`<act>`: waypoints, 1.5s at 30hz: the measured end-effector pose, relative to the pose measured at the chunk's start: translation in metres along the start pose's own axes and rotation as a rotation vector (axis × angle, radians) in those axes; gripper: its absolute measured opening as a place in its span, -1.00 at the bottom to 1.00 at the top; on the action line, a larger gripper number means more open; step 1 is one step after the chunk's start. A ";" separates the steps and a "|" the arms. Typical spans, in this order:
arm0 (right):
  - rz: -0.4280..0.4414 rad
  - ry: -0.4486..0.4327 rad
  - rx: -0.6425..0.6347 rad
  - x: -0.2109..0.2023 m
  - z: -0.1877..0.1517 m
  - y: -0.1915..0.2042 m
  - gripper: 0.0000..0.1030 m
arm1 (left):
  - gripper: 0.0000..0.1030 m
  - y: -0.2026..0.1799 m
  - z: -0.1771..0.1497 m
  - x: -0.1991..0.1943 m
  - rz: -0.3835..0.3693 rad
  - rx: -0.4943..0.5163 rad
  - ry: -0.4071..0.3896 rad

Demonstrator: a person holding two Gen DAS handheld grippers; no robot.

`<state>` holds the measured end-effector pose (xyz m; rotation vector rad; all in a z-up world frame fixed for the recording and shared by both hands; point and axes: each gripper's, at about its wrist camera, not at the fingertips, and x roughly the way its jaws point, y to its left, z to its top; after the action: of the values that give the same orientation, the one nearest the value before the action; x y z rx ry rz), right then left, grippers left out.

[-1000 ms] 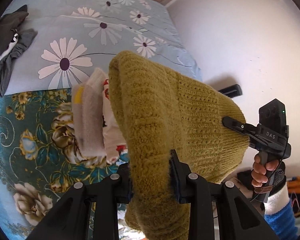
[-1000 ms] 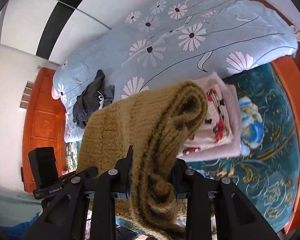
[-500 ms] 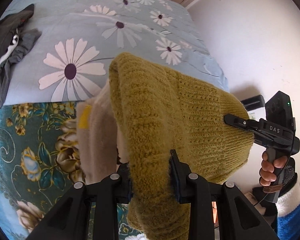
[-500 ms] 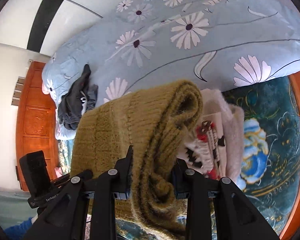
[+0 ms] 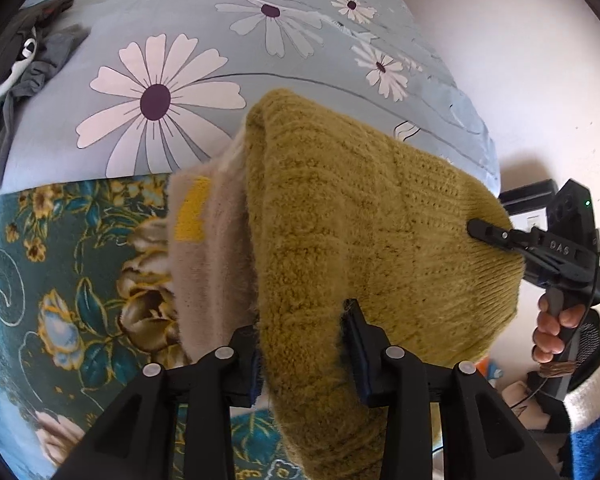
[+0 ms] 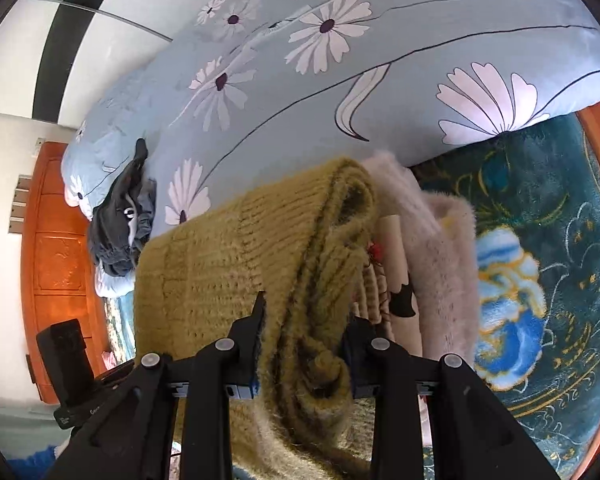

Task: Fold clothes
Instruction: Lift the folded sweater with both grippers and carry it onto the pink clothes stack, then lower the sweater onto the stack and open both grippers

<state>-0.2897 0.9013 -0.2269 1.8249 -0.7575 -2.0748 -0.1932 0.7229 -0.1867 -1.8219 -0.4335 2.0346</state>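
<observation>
Olive knit sweater [image 5: 364, 240], folded into a thick bundle, hangs between your two grippers over the pink fluffy garment [image 5: 208, 264] that lies on the teal floral blanket [image 5: 60, 280]; whether the sweater already touches that pile you cannot tell from either view.

The only clear writing is "DAS", in pale letters on the side of your right gripper [image 5: 476, 227] as the left wrist camera sees it. A small label on the body of your left gripper [image 6: 108, 376], low in the right wrist view, is too blurred to read.

Your left gripper's jaws have just been opening, yet the sweater's fuzzy edge is between them and both pads touch the wool. Your right gripper's jaws stand fairly narrow, clamped on the bunched folds at the other end.

Both grippers tilt steeply down toward the bed. Your right hand [image 5: 556, 332] wraps its fingers around the handle below the gripper body, a blue sleeve [image 5: 592, 448] beneath it. A dark grey garment [image 6: 124, 224] lies crumpled on the daisy-print duvet [image 6: 380, 40], well apart.
</observation>
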 end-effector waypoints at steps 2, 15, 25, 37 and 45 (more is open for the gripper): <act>-0.004 0.007 0.013 0.004 -0.002 -0.003 -0.39 | -0.21 0.003 -0.001 0.001 -0.004 -0.013 0.012; -0.139 -0.041 -0.033 -0.036 -0.024 0.005 -0.14 | -0.20 0.008 -0.005 -0.061 0.054 0.037 -0.056; -0.164 -0.157 -0.190 -0.066 -0.066 0.065 -0.13 | -0.20 -0.070 -0.013 -0.063 0.122 0.300 -0.123; -0.179 -0.100 -0.178 -0.024 -0.093 0.034 -0.13 | -0.20 -0.051 -0.047 -0.013 0.189 0.341 -0.016; -0.155 -0.105 -0.155 -0.008 -0.101 0.016 -0.13 | -0.17 -0.044 -0.050 0.017 0.234 0.391 0.049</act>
<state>-0.1918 0.8720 -0.2177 1.7515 -0.4764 -2.2726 -0.1419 0.7691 -0.1871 -1.7342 0.1914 2.0377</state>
